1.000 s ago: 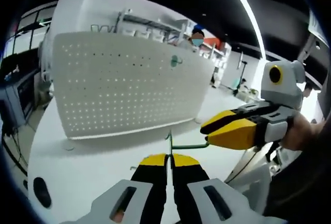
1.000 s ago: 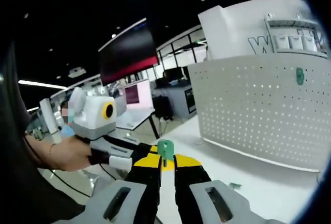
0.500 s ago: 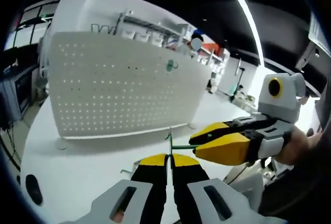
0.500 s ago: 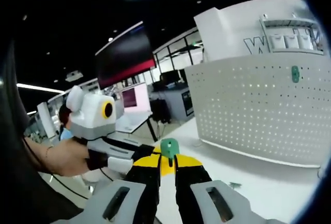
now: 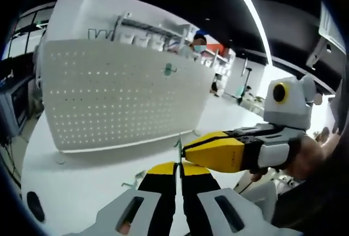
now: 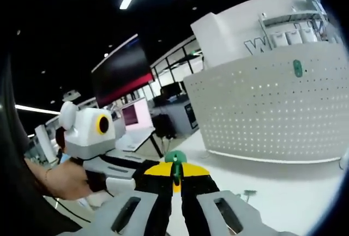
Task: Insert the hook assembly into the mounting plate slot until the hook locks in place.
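the thin green wire hook point(image 5: 178, 147) is sticking up from the tips of the left tongs point(image 5: 178, 166), which are squeezing it with no gap. the right tongs point(image 6: 175, 171) are pinching the small green plastic piece point(image 6: 175, 158) tight, right beside the left tongs. in the left gripper view the right tongs are crossing in from the right, touching the hook. the big white board with rows of holes point(image 5: 117, 100) is standing up on the white desk point(image 5: 82, 184) behind them, with another small green clip point(image 5: 168, 70) on it. a tiny piece point(image 6: 246, 194) is lying on the desk.
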`<state>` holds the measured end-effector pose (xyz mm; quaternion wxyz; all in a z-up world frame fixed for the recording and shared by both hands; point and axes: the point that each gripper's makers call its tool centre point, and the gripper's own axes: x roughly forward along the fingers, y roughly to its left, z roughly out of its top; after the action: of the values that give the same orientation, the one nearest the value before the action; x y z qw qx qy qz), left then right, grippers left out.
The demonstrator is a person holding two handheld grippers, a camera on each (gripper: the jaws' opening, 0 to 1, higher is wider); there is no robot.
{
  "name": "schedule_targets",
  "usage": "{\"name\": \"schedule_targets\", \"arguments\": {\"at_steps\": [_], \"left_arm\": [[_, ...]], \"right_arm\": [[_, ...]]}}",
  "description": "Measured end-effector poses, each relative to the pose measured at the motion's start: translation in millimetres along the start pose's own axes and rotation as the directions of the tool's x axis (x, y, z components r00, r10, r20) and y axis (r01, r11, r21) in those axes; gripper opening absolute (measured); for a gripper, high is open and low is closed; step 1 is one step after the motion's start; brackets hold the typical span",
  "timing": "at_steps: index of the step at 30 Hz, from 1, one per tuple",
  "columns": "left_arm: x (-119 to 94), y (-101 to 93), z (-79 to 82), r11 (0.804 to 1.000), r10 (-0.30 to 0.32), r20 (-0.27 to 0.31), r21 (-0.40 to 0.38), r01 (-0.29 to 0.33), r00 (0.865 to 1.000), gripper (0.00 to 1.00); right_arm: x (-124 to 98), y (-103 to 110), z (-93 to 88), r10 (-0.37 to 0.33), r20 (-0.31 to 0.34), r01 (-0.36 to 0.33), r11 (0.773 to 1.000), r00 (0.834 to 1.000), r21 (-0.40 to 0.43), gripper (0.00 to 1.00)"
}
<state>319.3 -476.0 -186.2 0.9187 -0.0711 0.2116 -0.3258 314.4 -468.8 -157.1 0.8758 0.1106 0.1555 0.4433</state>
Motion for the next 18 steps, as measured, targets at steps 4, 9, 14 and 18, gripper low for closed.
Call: {"name": "schedule_targets", "arguments": {"at_steps": [4,9,14,18], "left_arm": [[0.2,0.5,0.5,1.0,-0.003,0.006,-0.007,0.003,1.0,0.02],[-1.5,6.3,2.9,0.998,0.007,0.021,-0.061,-0.006,1.0,0.02],[-3.1,0.9,3.0,0.999,0.015,0.004,0.034,-0.015,1.0,0.02],[-4.4,0.4,1.9,0.997,0.022,-0.007,0.07,-0.021,1.0,0.02]], "right_arm": [[-0.4,-0.2,0.2,-0.003,0.004,0.003,1.0,1.0,0.021,0.03],[-1.3,2.4,0.6,0.002,0.013,-0.003,0.999,1.0,0.039,0.03],[-1.0,1.5,-0.4,0.018,0.009,-0.018,0.996,1.0,0.085,0.02],[-1.7,2.4,-2.2,0.019,0.001,-0.019,0.998,1.0,0.063,0.01]]}}
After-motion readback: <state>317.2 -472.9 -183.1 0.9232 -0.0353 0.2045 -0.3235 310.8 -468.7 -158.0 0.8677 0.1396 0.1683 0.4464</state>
